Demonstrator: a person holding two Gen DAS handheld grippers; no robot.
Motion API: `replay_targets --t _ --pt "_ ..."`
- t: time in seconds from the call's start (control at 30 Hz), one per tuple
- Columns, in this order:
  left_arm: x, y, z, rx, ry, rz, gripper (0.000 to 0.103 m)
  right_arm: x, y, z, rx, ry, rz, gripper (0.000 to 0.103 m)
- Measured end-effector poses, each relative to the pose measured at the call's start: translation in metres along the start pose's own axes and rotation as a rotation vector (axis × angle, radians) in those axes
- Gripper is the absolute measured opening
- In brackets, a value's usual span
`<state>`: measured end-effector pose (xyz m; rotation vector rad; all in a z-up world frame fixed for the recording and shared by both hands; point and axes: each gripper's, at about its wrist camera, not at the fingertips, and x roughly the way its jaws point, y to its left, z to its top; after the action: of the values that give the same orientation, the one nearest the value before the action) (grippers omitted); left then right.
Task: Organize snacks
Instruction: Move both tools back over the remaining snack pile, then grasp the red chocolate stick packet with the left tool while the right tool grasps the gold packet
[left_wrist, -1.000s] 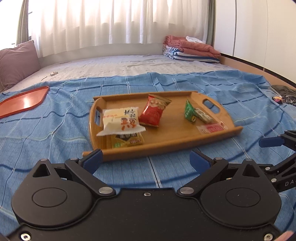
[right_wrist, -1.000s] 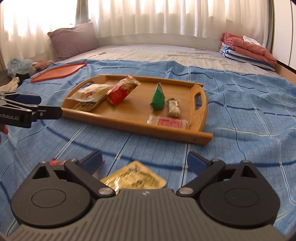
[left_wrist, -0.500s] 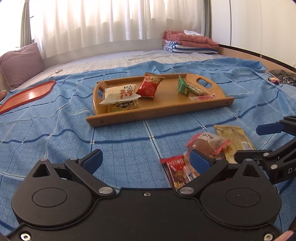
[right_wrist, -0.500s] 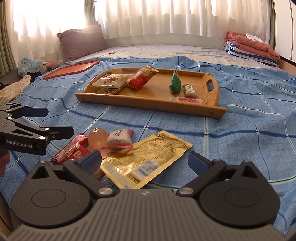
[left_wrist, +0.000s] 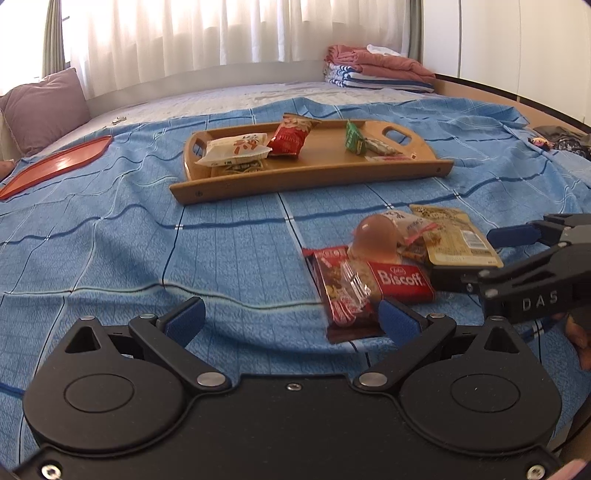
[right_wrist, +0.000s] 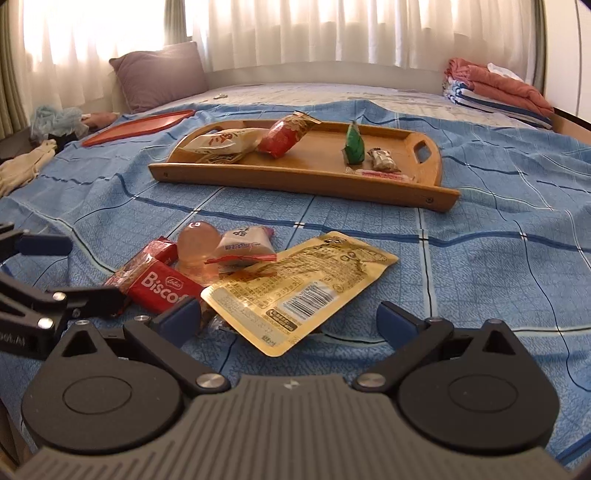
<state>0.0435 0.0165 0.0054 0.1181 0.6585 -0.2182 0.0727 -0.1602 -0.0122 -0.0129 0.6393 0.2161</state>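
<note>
Five loose snacks in one heap on the blue checked bedspread (left_wrist: 147, 240), between the two tools: ahead and to the right of the left gripper (left_wrist: 291, 317), ahead and to the left of the right gripper (right_wrist: 290, 317). Both spread wide, gripping nothing.

Nearest the left gripper: dark red bar wrapper (left_wrist: 340, 295), long axis running straight away from it, near end just beside its right fingertip (left_wrist: 397, 321). Across it, red Biscoff biscuit pack (left_wrist: 400, 280), long axis crosswise. Behind those, pink translucent jelly cup (left_wrist: 375, 238), upright, touching a small white-and-red sachet (right_wrist: 242, 245).

Nearest the right gripper: flat yellow foil pouch (right_wrist: 295, 284), long axis slanting away and rightward, near corner reaching in between the open fingers, far-left edge tucked under the sachet.

Farther ahead of both, well apart from the heap: oblong wooden tray with cut-out handles (left_wrist: 314, 181), already holding several packets, open floor left in its middle.

Judged: pouch best suited to the right gripper, bar to the left. Pouch lying flat on soft cloth, so likely to need a low, edge-on approach; sachet resting on it apt to slide off when lifted.
</note>
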Motion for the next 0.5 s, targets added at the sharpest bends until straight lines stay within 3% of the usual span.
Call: replay_targets --t 0.2,0.33,0.5 --pt "0.002 -0.002 -0.004 -0.029 0.006 0.002 0.099 -0.001 -0.001 -0.002 0.011 -0.016 -0.007 0.103" --pt "0.000 -0.002 0.001 -0.048 -0.022 0.070 0.086 -0.007 0.000 -0.001 0.018 -0.051 -0.085 0.103" --pt "0.002 0.003 0.005 -0.024 -0.035 0.130 0.084 -0.011 -0.017 -0.001 0.105 -0.055 -0.182 0.103"
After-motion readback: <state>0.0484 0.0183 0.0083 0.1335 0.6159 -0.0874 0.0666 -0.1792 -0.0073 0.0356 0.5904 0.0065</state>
